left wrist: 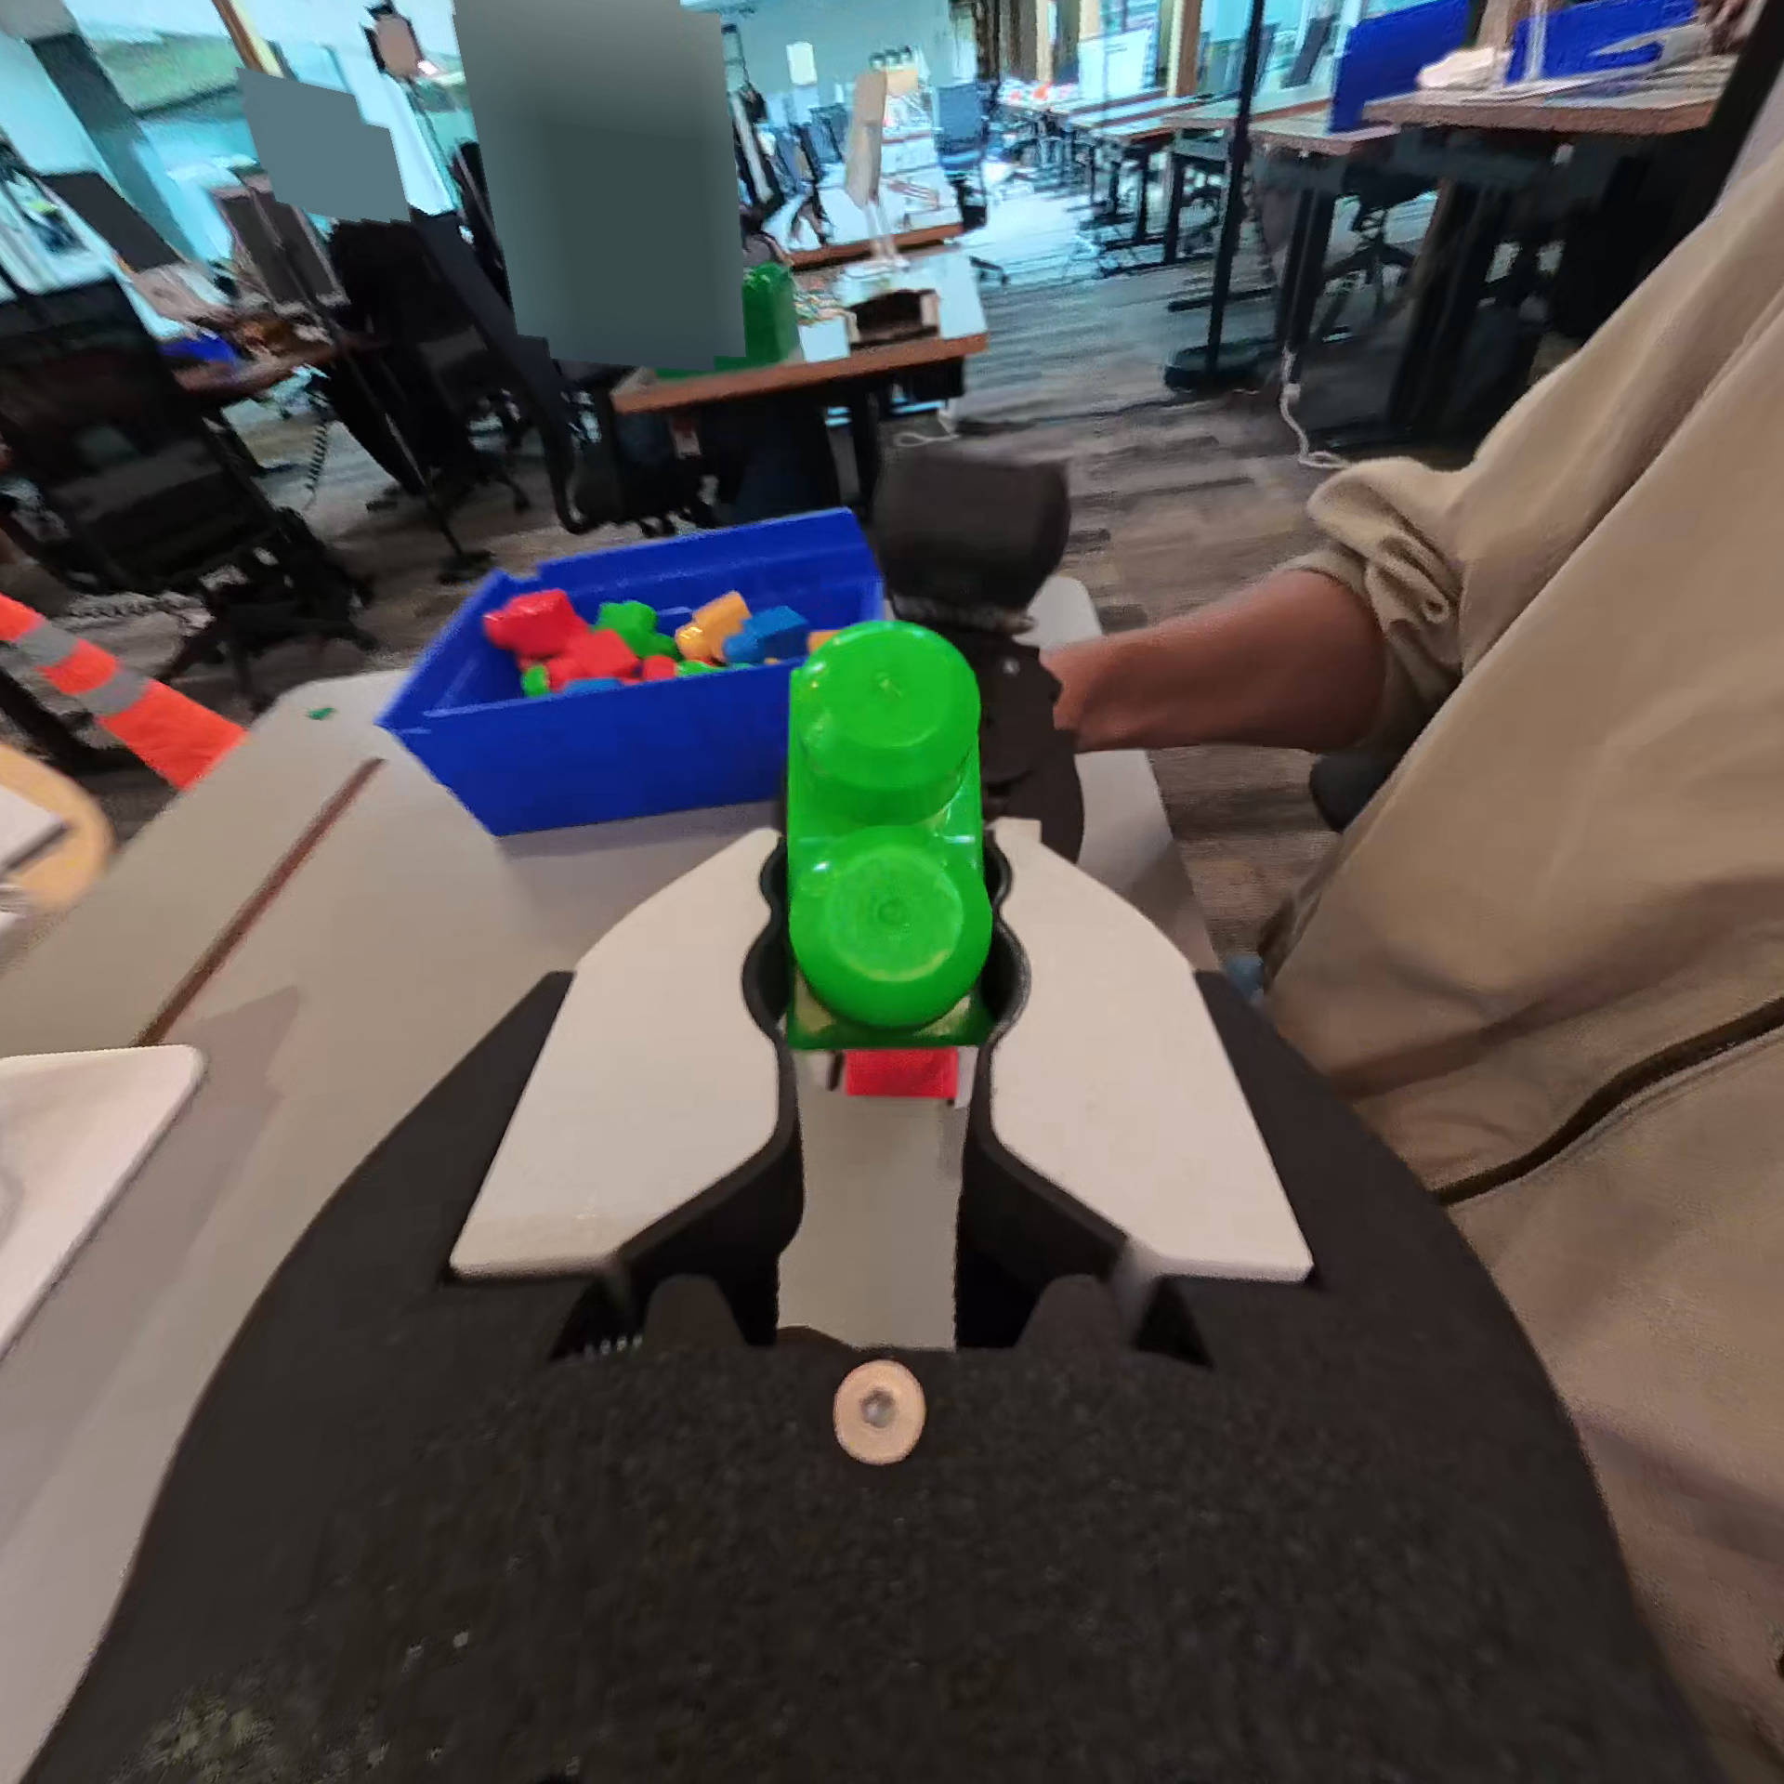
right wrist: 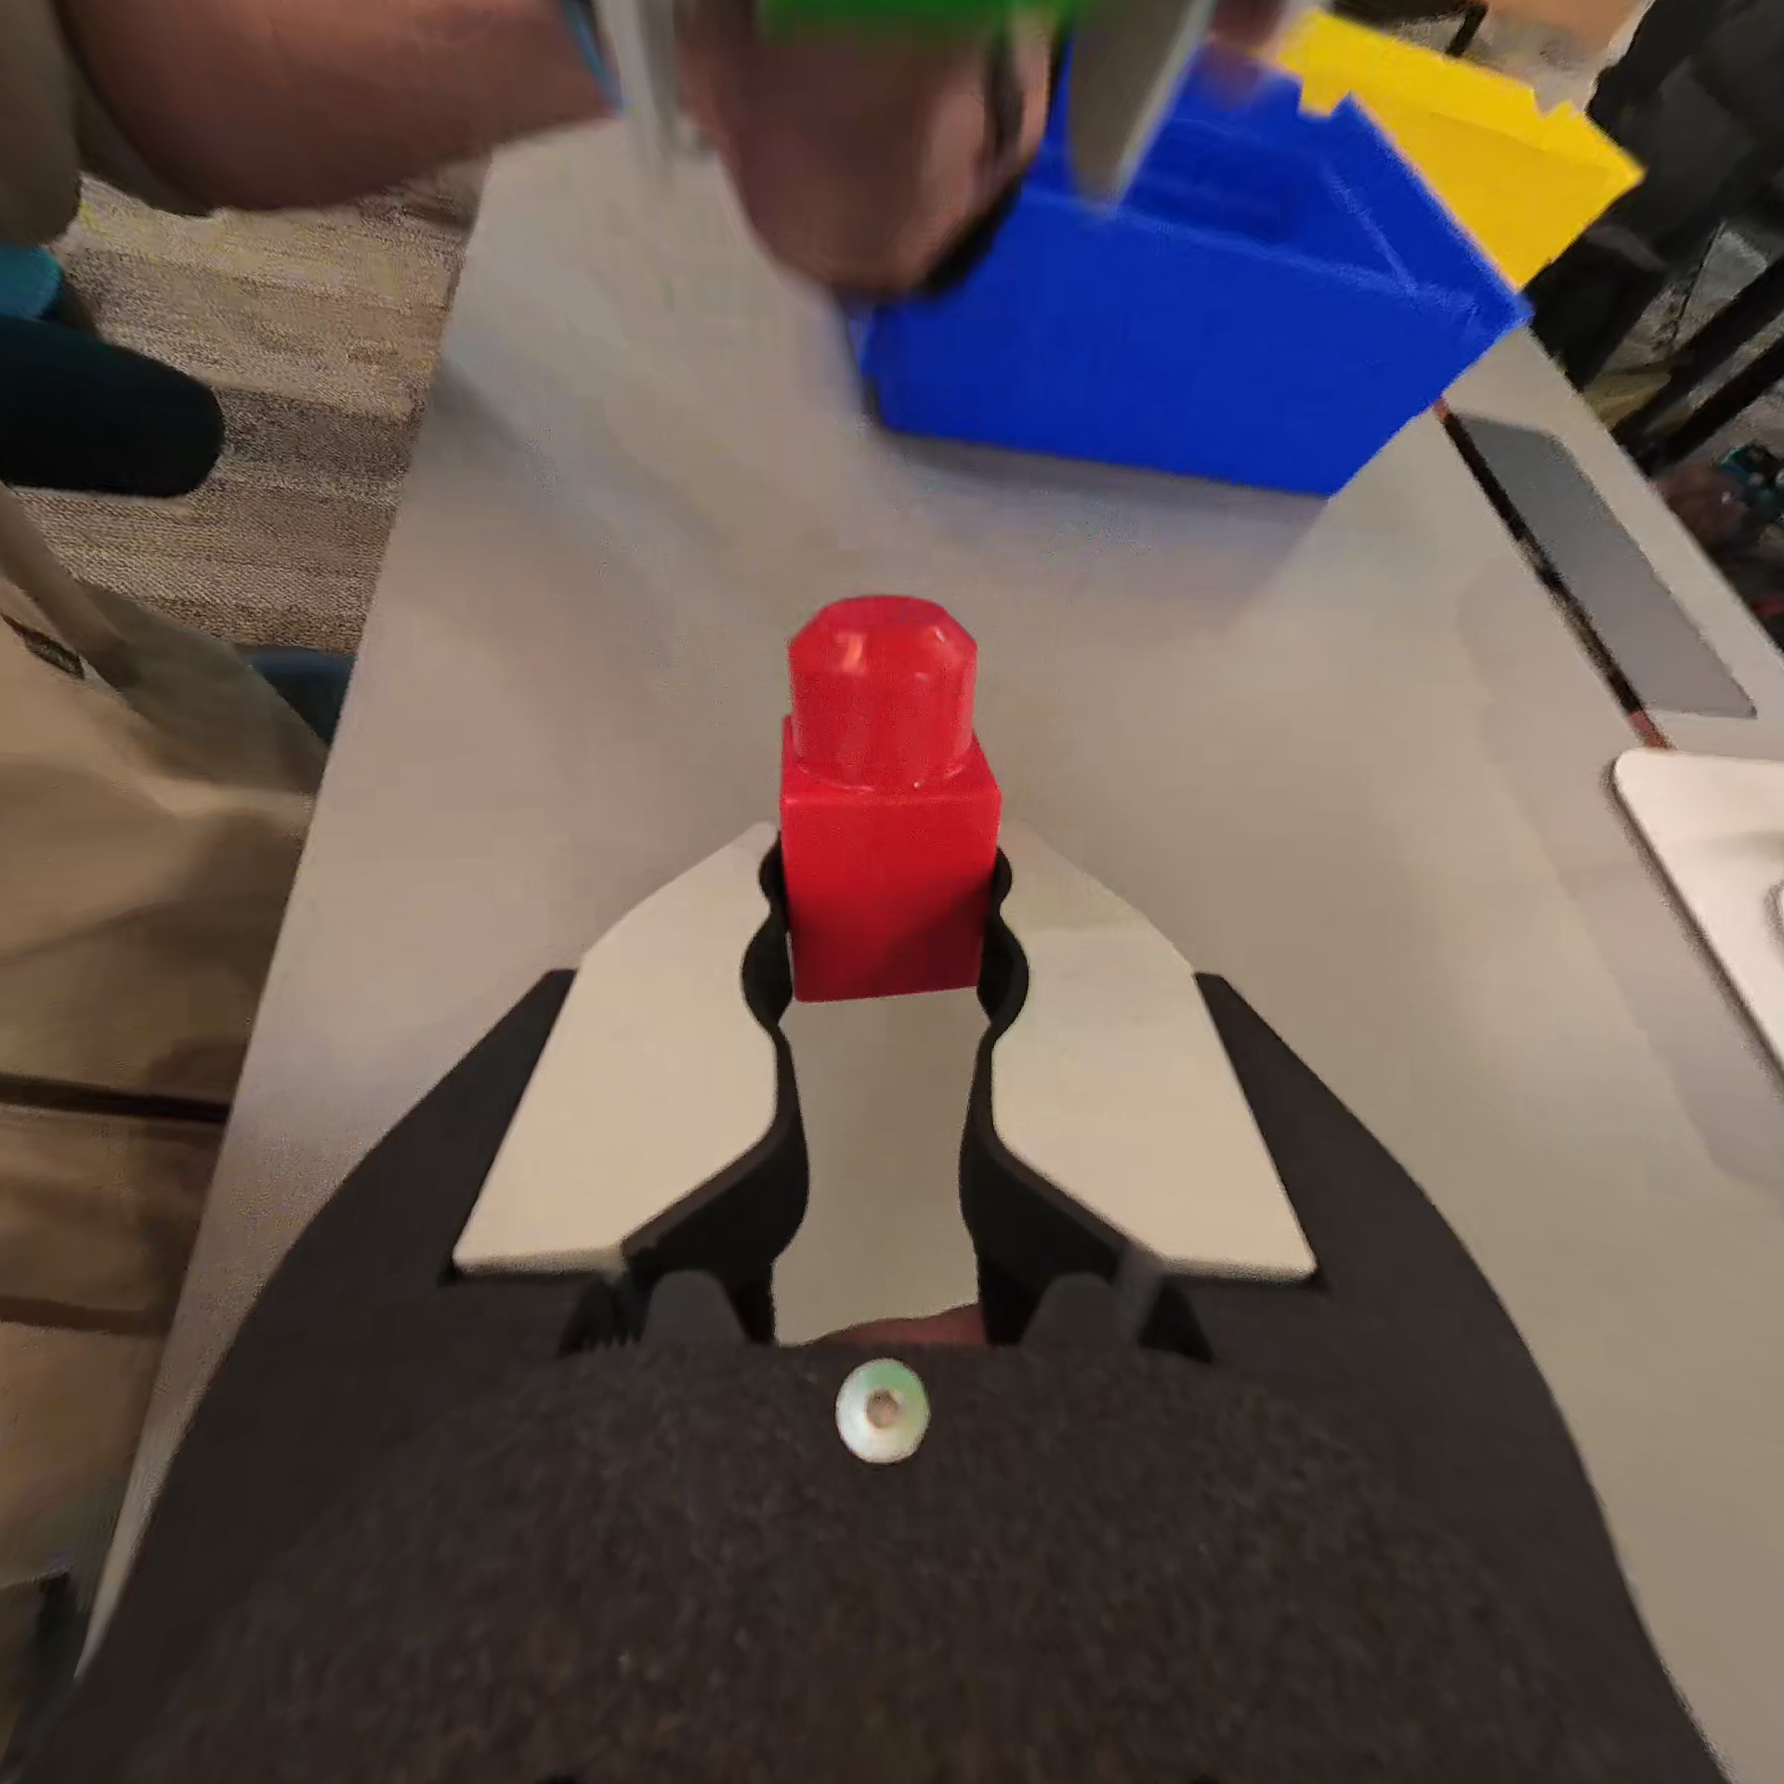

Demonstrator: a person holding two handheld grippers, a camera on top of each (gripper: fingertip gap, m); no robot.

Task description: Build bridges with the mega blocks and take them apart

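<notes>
My left gripper (left wrist: 886,927) is shut on a green two-stud block (left wrist: 883,850), held above the grey table (left wrist: 386,917) with its studs facing the camera. Below it, a red block (left wrist: 900,1073) peeks out between the fingers of the other gripper. My right gripper (right wrist: 886,917) is shut on that red one-stud block (right wrist: 883,850), held upright above the table (right wrist: 1158,676). The left gripper and its green block (right wrist: 898,19) show blurred at the top of the right wrist view. A blue bin (left wrist: 618,714) holds several coloured blocks.
The blue bin (right wrist: 1178,348) stands at the far end of the table, with a yellow bin (right wrist: 1467,135) behind it. A person's arm (left wrist: 1236,666) and beige sleeve (left wrist: 1545,676) are at the right. A white flat object (right wrist: 1709,869) lies at the table's right edge. About 11 centimeters separates my left fingertips from my right.
</notes>
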